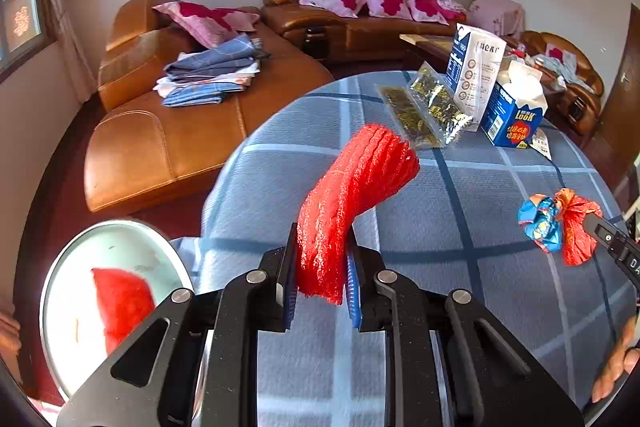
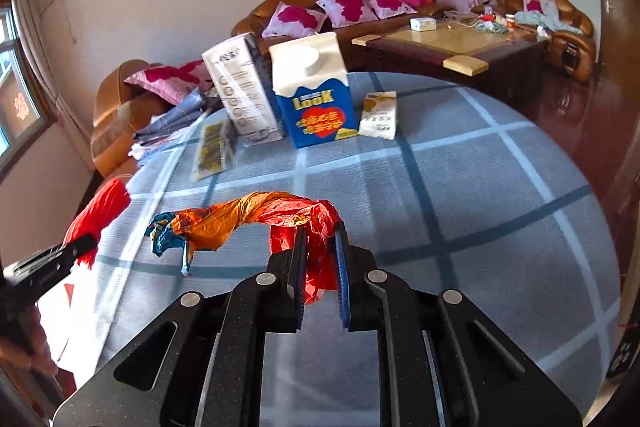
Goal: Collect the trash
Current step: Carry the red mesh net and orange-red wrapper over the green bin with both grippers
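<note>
Red foam netting is clamped in my left gripper jaws, raised above the bench, nearer me than the blue carton. My right gripper jaws pinch a crumpled orange wrapper, also nearer than that carton.

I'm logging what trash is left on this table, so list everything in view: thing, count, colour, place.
red foam net: 1, red, clamped in the left gripper above the table
crumpled wrapper: 1, orange-red and blue, clamped in the right gripper
milk carton: 1, blue and white, upright at the table's far side
tall carton: 1, white and dark blue, leaning beside the milk carton
clear snack packets: 2, clear with gold print, flat near the cartons
small sachet: 1, white, right of the milk carton
bin: 1, pale rim, beside the table, something red inside
tablecloth: 1, blue-grey check, over the table
sofas: brown leather, behind, with pink cushions
left gripper: black, shut
right gripper: black, shut
</note>
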`<state>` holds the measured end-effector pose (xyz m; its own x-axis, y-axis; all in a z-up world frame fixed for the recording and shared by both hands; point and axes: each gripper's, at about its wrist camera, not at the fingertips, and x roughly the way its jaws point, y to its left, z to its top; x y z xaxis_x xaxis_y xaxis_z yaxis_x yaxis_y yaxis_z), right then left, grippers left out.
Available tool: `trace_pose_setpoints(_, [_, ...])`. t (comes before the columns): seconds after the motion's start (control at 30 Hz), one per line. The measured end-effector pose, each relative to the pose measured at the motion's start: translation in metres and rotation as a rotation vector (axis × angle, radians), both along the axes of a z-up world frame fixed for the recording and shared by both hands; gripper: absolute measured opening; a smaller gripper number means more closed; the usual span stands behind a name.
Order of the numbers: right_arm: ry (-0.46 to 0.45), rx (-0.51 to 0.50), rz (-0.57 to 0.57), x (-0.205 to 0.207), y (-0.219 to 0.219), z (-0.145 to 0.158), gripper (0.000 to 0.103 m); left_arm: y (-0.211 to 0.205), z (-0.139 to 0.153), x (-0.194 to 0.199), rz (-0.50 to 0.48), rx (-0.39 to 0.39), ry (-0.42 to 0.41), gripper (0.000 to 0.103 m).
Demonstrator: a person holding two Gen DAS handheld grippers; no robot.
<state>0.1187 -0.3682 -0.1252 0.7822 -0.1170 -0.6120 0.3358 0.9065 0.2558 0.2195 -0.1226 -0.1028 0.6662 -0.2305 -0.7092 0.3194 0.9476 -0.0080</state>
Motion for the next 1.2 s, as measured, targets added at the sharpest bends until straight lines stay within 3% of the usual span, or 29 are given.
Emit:
trace_pose_setpoints(0.27, [-0.025, 0.053, 0.022, -0.017, 0.029, 0.005, 0.014, 0.057, 0.011, -0.041, 0.118, 0.005, -0.024, 0.02])
trace_pose_setpoints(0.5, [-0.037, 0.037, 0.084, -0.026, 0.065, 0.013, 0.014, 0.104, 0.007, -0.062, 0.206, 0.01, -0.013, 0.02])
trace_pose_setpoints(1.2, [-0.059, -0.056, 0.222, -0.036, 0.157, 0.035, 0.014, 0.181, 0.01, -0.098, 0.319, -0.001, -0.046, 0.02])
